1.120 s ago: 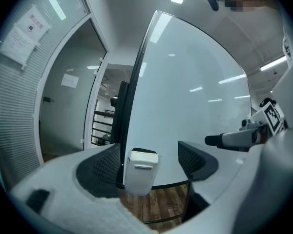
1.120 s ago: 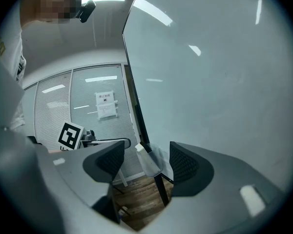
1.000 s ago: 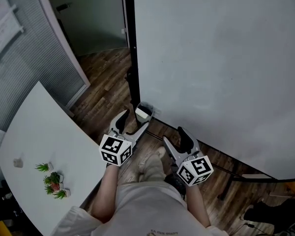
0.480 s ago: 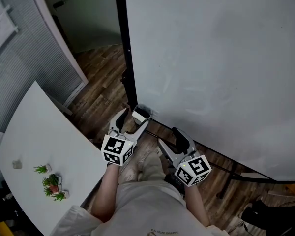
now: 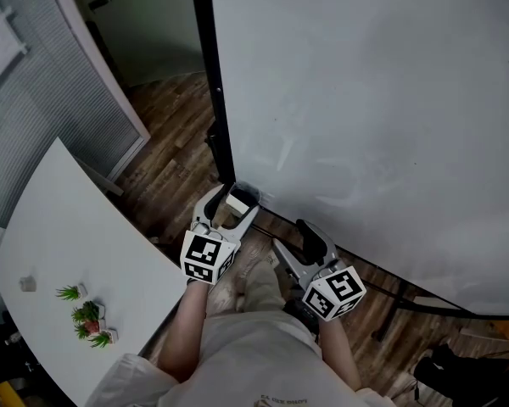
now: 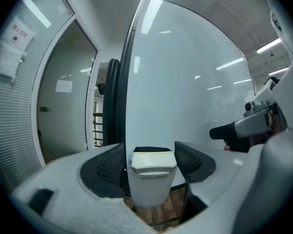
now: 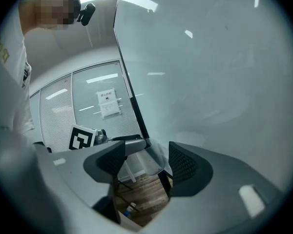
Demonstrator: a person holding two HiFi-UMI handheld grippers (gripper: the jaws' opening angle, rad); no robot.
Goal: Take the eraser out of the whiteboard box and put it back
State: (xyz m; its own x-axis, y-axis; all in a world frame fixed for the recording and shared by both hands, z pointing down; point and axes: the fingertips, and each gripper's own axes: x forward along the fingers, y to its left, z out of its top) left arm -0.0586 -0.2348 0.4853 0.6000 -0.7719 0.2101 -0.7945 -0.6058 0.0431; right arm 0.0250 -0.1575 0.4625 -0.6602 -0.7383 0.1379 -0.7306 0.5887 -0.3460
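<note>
We see whiteboard point(image 5: 365, 100) glossy, smooth, catching ceiling-light reflections. Whiteboard box point(image 6: 147, 191) smooth milky plastic, slight sheen. Eraser point(image 6: 152, 161) white plastic shell, dark felt-like strip behind. Floor point(image 5: 174, 147) wood-grain planks, we note low sheen. Table point(image 5: 59, 236) matt white.

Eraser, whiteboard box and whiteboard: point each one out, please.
eraser point(image 6: 152, 162), left gripper view, on its white top.
whiteboard box point(image 6: 146, 191), left gripper view, on its front wall.
whiteboard point(image 5: 365, 100), head view, on its bare white face.
</note>
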